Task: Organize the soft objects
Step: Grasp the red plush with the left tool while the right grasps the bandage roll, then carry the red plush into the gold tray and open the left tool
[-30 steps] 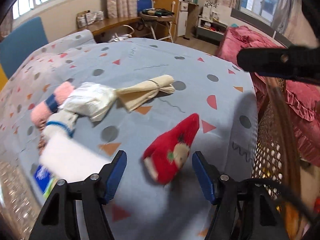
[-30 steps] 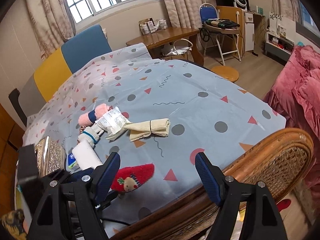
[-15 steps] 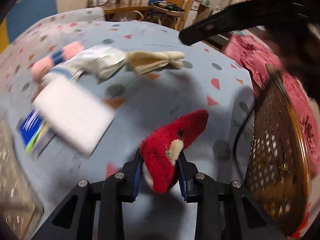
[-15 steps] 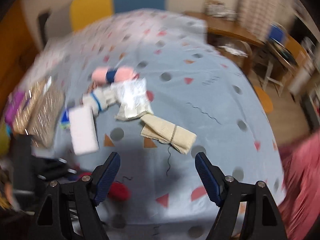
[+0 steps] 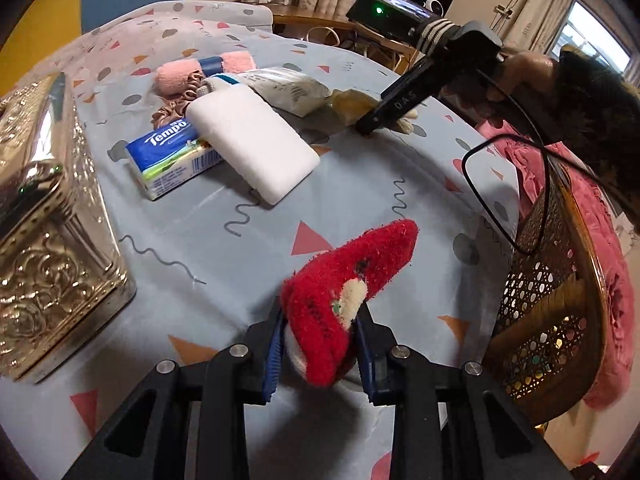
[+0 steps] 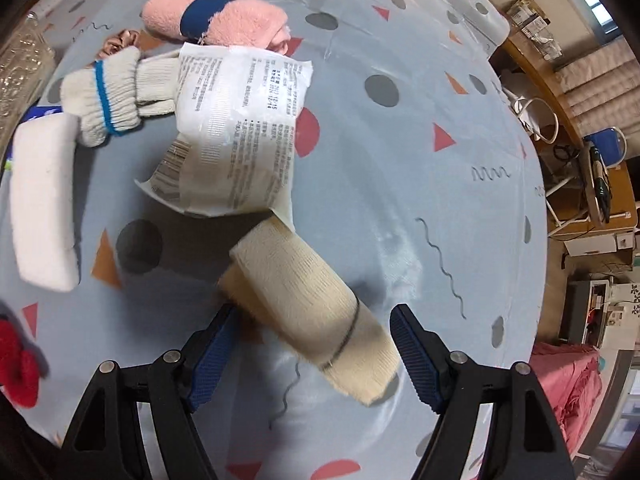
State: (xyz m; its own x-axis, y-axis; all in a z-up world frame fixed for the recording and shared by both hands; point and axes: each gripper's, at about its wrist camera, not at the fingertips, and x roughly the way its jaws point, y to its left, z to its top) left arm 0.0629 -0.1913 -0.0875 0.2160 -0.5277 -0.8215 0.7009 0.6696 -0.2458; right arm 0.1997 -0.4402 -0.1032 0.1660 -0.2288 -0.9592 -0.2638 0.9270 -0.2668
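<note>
A: What is the left gripper (image 5: 320, 354) doing?

B: It is clamping the red sock (image 5: 344, 300). Both blue pads are pressing into the sock's lower end, and the toe is sticking up and away over the near edge of the table (image 5: 360, 184).

A: And the right gripper (image 6: 314, 354)?

B: It is pointing steeply down over the beige roll (image 6: 308, 304), which is lying on the cloth towards the table's right edge. Its jaws have just been closing but are still standing wide, with the roll slanting between them. The left pad (image 6: 212, 354) is sitting just beside the roll; whether it is touching I cannot tell. The right pad is standing clear of it.

A: What else is lying there?

B: A printed white packet (image 6: 240, 128) is overlapping the roll's far end. Beyond it a cream glove (image 6: 116, 88) with a blue band is lying beside a pink towel roll (image 6: 216, 20) with a navy band. A white sponge (image 5: 252, 144) is leaning on a Tempo tissue pack (image 5: 172, 156) nearer the left edge, where an embossed metal box (image 5: 48, 220) is standing. A cane chair (image 5: 552, 312) is sitting against the right edge.
</note>
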